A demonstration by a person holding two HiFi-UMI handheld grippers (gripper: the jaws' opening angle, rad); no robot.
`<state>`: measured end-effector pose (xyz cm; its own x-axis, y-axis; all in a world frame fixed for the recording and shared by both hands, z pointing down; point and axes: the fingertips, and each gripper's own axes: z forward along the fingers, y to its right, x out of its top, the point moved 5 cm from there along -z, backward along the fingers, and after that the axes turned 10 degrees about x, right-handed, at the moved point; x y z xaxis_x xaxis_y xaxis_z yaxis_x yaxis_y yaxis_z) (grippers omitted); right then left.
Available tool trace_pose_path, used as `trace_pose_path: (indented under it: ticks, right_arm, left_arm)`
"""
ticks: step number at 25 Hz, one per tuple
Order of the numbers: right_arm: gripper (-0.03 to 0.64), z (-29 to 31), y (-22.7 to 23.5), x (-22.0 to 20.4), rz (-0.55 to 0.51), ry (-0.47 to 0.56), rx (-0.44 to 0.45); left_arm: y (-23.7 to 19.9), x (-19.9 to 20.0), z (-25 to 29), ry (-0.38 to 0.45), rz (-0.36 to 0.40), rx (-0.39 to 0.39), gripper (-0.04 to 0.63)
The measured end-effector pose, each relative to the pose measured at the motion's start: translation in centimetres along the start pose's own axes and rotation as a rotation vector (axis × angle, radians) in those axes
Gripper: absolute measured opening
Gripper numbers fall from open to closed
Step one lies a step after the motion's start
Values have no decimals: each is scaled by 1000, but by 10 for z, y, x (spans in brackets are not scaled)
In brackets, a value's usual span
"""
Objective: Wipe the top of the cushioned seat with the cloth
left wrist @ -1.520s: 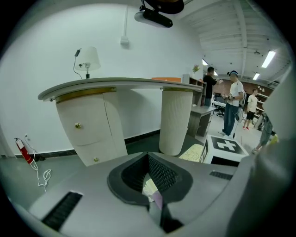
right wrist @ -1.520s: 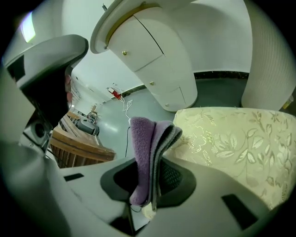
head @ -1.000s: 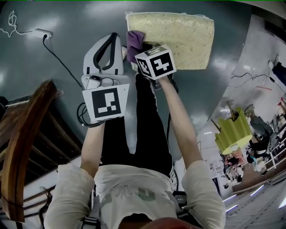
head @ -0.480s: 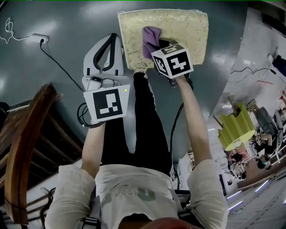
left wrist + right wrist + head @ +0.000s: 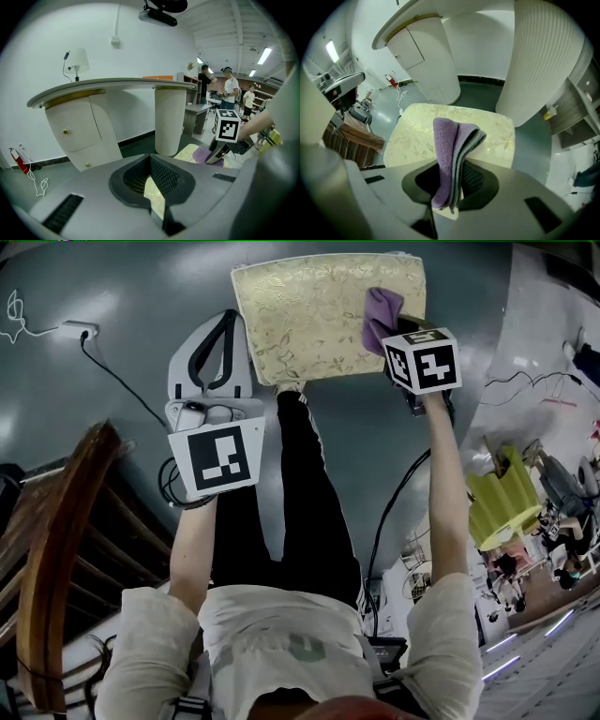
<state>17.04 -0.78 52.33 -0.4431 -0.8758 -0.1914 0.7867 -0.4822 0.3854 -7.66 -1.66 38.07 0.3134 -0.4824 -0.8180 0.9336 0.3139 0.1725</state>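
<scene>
The cream, leaf-patterned cushioned seat (image 5: 309, 306) lies on the grey floor at the top of the head view. A folded purple cloth (image 5: 382, 313) rests on its right part, and my right gripper (image 5: 392, 329) is shut on it. In the right gripper view the cloth (image 5: 451, 140) stands upright between the jaws of the right gripper (image 5: 450, 187), over the seat (image 5: 417, 136). My left gripper (image 5: 225, 322) hovers left of the seat's near left corner, shut and holding nothing. The left gripper view shows its jaws (image 5: 152, 190) empty, with the cloth (image 5: 202, 153) far off to the right.
A white fluted column (image 5: 543, 61) and a curved white cabinet (image 5: 79, 131) stand just behind the seat. A wooden chair (image 5: 56, 540) is at my left. A power strip (image 5: 77, 331) with cable lies on the floor. A yellow-green object (image 5: 497, 507) sits at the right.
My right gripper has carried the cloth across the seat top, from its near left corner to its right side. The left gripper has stayed put.
</scene>
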Motion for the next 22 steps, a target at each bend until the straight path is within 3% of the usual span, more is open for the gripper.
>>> trace_pose_path:
  ticks: [16, 22]
  right_arm:
    - [87, -42, 88, -32, 20, -83, -202]
    - [89, -39, 105, -40, 34, -117, -229]
  left_arm:
    - [18, 5, 11, -5, 35, -29, 5]
    - [22, 7, 15, -7, 36, -34, 5]
